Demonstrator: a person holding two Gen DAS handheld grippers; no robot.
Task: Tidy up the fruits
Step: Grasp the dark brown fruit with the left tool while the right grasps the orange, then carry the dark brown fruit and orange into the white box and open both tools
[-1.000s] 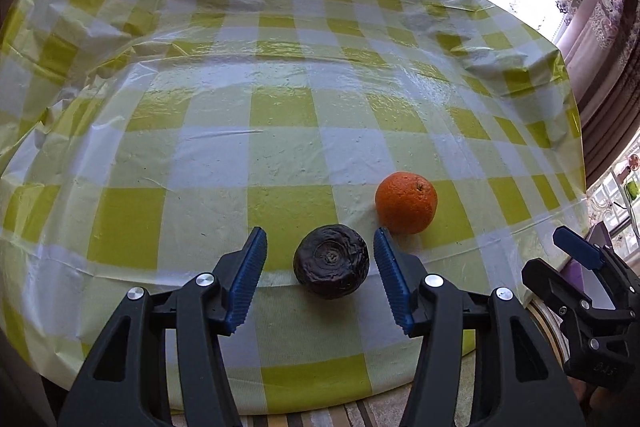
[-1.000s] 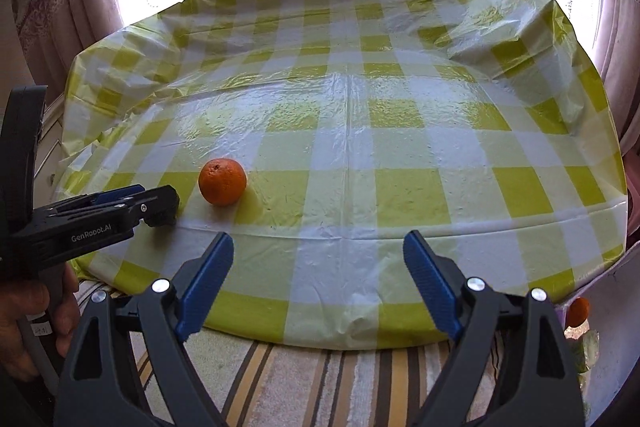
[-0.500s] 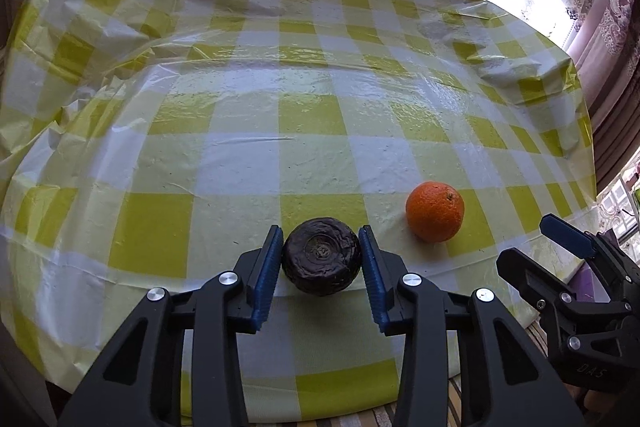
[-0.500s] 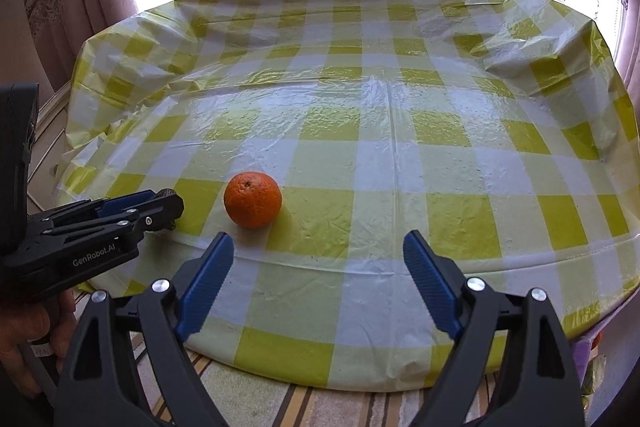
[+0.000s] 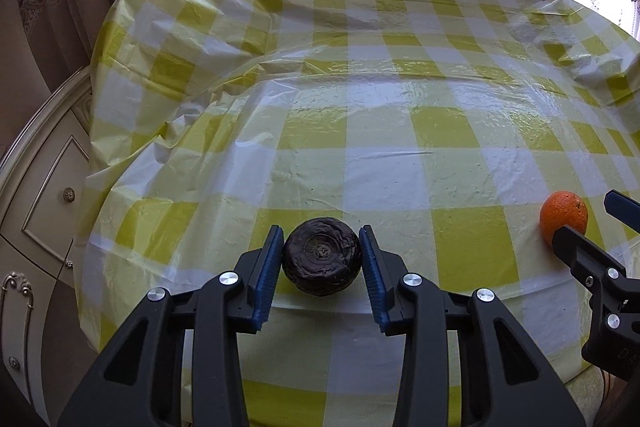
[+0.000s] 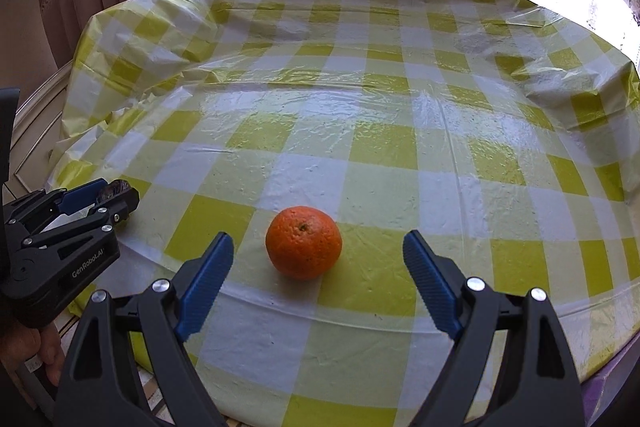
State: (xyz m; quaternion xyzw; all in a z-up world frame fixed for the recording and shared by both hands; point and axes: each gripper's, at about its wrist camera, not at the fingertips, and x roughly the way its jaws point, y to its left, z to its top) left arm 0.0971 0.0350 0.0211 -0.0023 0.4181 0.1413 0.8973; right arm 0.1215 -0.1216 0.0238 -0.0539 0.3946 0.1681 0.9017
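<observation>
Cabinet (image 5: pixel 48 195) left view only, orange (image 6: pixel 303 242) both

The left hand-held gripper (image 5: pixel 322 261) points steeply downward near the front edge of the desk (image 5: pixel 384 167); both blue pads (image 5: pixel 267 273) press the sides of a dark wrinkled fruit (image 5: pixel 322 261). The right hand-held gripper (image 6: pixel 318 277) is tilted down alike at the same edge, jaws set wide apart, pads (image 6: pixel 206 281) clear of the orange (image 6: pixel 304 242) lying between them. Fingers of the person's hand (image 6: pixel 30 357) wrap the left unit's grip.
</observation>
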